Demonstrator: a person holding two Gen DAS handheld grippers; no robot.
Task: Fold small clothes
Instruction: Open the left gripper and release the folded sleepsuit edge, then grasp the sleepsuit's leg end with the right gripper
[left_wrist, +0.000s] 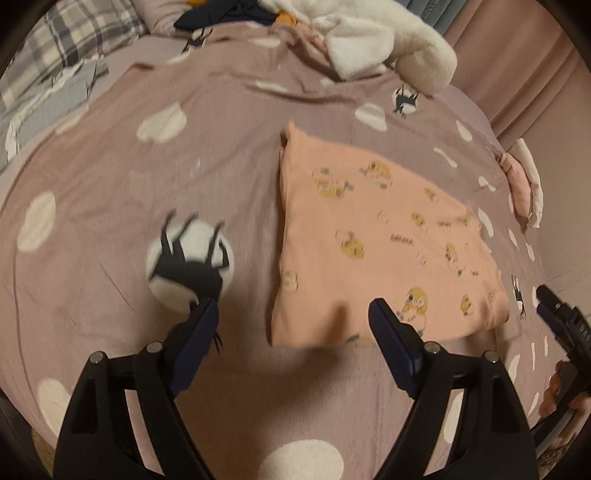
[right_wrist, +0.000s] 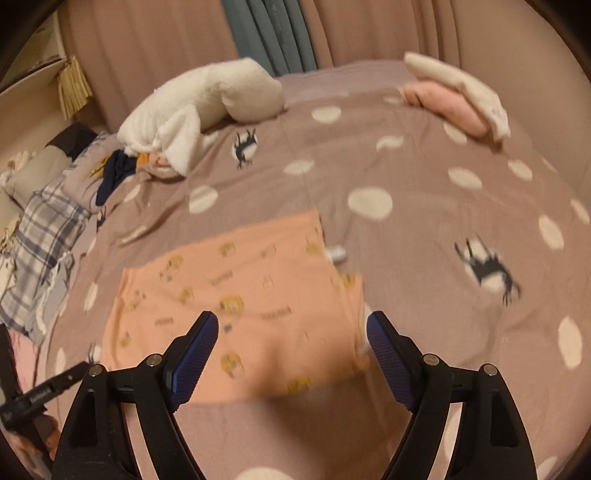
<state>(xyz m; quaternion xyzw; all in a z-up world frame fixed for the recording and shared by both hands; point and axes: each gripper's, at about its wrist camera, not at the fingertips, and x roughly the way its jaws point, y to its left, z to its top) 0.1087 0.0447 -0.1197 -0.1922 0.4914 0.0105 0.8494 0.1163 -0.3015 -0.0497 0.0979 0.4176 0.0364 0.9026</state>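
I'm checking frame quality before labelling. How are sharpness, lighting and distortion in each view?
Left wrist view: warm dim light, fisheye bulge, dark corners; peach garment and bedspread slightly smeared, left gripper sharp. Right wrist view: stronger motion blur on the garment's prints; right gripper crisp, casting a soft shadow below.

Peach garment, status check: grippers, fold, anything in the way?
Left gripper and right gripper open, empty, above the near edge. Peach garment folded flat on the bedspread. Nothing on it.

A peach garment (left_wrist: 384, 236) printed with small yellow cartoon figures lies folded flat on the mauve polka-dot bedspread (left_wrist: 147, 184).
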